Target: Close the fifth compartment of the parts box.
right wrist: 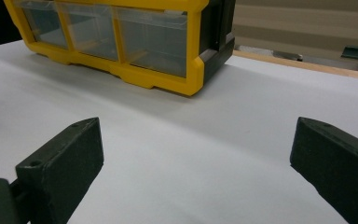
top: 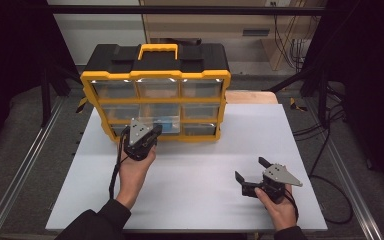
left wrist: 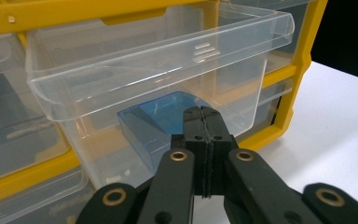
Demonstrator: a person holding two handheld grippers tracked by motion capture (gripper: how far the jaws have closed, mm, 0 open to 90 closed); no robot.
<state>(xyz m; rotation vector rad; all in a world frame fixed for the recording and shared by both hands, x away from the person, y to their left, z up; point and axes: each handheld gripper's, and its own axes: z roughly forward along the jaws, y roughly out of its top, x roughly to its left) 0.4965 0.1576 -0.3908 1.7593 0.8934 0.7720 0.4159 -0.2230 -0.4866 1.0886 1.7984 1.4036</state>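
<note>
While the left gripper (left wrist: 204,122), jaws pressed together with nothing between, sits before the organizer's (top: 156,80) pulled-out clear drawer (left wrist: 158,70) holding a blue box (left wrist: 156,121), the right gripper (top: 252,171) rests wide apart, off to the organizer's right.

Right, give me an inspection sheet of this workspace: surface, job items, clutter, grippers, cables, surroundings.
Surface: white table, bare in front.
Job's things: yellow-black drawer organizer; clear drawer pulled out, blue bin in it.
Clutter: nothing seen.
Grippers: left gripper shut, empty, at the drawer front; right gripper open, empty, low over the table.
Cables: black cable trails from left gripper; floor cables at right.
Surroundings: dark frame, wooden cabinet behind.
</note>
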